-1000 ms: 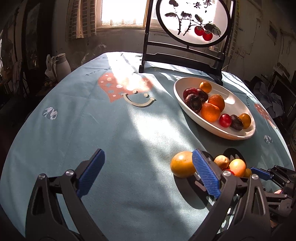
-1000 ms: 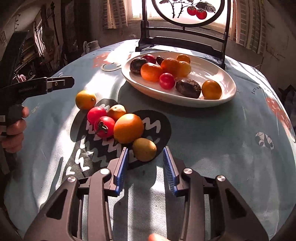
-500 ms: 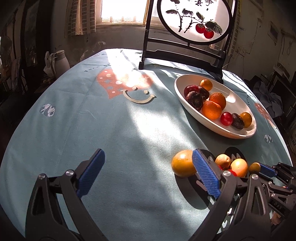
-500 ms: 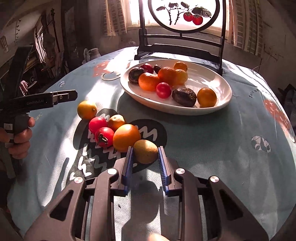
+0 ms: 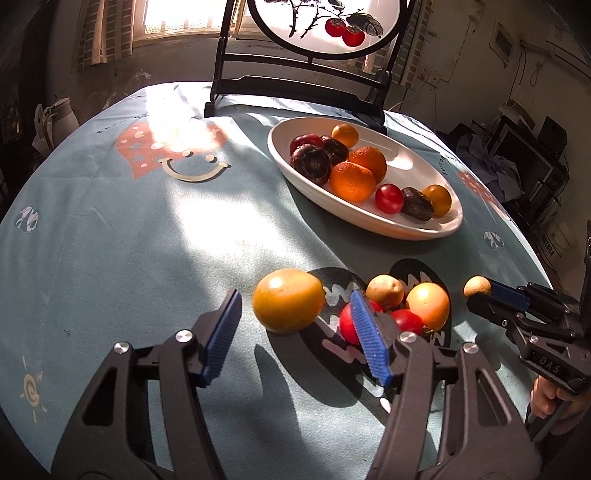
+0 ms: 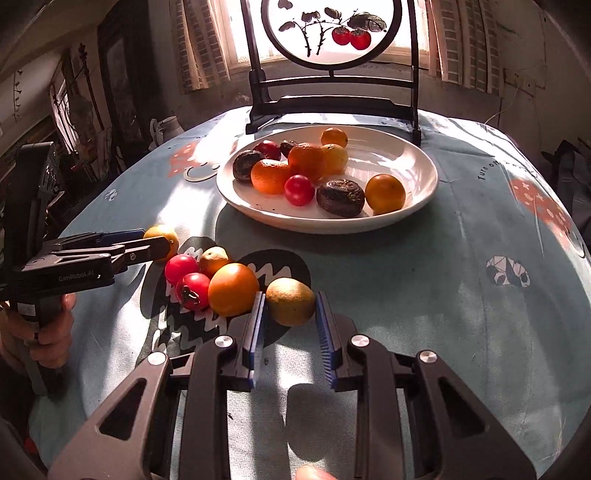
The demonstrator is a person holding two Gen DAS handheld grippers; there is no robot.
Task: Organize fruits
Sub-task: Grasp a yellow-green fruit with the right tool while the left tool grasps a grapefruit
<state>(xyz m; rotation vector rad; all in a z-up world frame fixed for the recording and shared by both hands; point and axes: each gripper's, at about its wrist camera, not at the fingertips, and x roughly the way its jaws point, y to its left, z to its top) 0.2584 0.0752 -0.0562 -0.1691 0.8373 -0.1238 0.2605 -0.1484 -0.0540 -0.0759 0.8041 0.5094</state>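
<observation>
The right gripper (image 6: 290,317) pinches a greenish fruit (image 6: 290,301) touching an orange (image 6: 233,289); the left gripper (image 5: 295,319), jaws closing, straddles a yellow fruit (image 5: 288,301) beside tomatoes (image 5: 406,320).

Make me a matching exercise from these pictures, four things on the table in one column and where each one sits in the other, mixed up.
Things:
1. yellow-orange fruit
2. brownish-green fruit
3. dark wrinkled fruit
4. framed persimmon screen

Places:
A. in the white dish
B. between the left gripper fingers, which are closing
C. behind the dish, by the window
D. clamped in the right gripper

Pairs: 1-B, 2-D, 3-A, 4-C
</observation>
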